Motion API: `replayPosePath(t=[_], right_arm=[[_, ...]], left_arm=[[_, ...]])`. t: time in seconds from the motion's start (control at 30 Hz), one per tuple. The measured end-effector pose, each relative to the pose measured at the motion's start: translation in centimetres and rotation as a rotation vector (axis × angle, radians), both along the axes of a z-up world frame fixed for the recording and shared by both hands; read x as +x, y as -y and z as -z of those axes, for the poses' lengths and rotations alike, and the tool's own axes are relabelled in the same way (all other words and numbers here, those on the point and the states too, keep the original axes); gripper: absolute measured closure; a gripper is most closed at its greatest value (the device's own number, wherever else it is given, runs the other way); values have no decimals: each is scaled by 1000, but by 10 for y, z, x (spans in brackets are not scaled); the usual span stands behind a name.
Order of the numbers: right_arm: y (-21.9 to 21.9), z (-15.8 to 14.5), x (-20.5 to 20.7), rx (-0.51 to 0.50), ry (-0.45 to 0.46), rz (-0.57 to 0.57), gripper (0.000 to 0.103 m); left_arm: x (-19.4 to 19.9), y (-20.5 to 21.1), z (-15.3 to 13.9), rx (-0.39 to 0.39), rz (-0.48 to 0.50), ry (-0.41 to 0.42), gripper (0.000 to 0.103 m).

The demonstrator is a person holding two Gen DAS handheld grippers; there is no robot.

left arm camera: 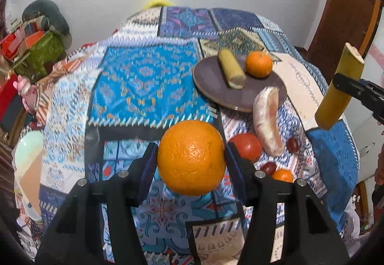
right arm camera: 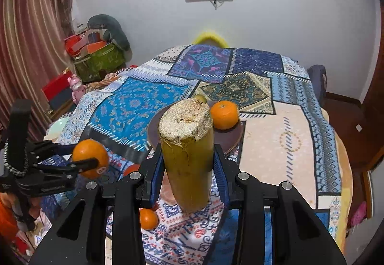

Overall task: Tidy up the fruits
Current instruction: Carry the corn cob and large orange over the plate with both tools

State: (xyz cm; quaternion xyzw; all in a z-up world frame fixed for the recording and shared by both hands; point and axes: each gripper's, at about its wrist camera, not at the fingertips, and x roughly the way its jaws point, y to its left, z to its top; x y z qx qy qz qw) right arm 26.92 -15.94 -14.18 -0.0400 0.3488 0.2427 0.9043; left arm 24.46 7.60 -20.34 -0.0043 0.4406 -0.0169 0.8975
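Note:
My left gripper [left arm camera: 191,156] is shut on a large orange [left arm camera: 191,157] and holds it above the patterned cloth; it also shows in the right wrist view [right arm camera: 90,158]. My right gripper [right arm camera: 187,166] is shut on a yellow-green sugarcane stick [right arm camera: 187,152], held upright above the cloth; the stick also shows at the right in the left wrist view [left arm camera: 338,87]. A dark round plate [left arm camera: 216,82] holds another cane piece [left arm camera: 231,68] and a small orange [left arm camera: 258,64]. A peeled pomelo wedge [left arm camera: 267,118] lies beside the plate.
A tomato [left arm camera: 247,146], two dark grapes [left arm camera: 292,145] and a small orange [left arm camera: 283,175] lie on the cloth near the front. Another small orange [right arm camera: 148,218] lies under my right gripper. Boxes and bags [right arm camera: 96,58] stand at the left wall. A pale bowl [left arm camera: 28,147] sits at the left edge.

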Motion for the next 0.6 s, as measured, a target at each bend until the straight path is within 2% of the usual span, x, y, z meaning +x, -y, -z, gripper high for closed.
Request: replayPosePath(t=[0.1,0.27,0.6], right_arm=[[2,-6,3,8,19,15,68],[0,-13,10,21,45,23,68],[-8,-9,37,-6,56,23,68]], left_arm=[[10,3,-9,11,-4,24,47],[27,6,-17,-22,-1,38,47],[61,21,-32,2,35,86,47]])
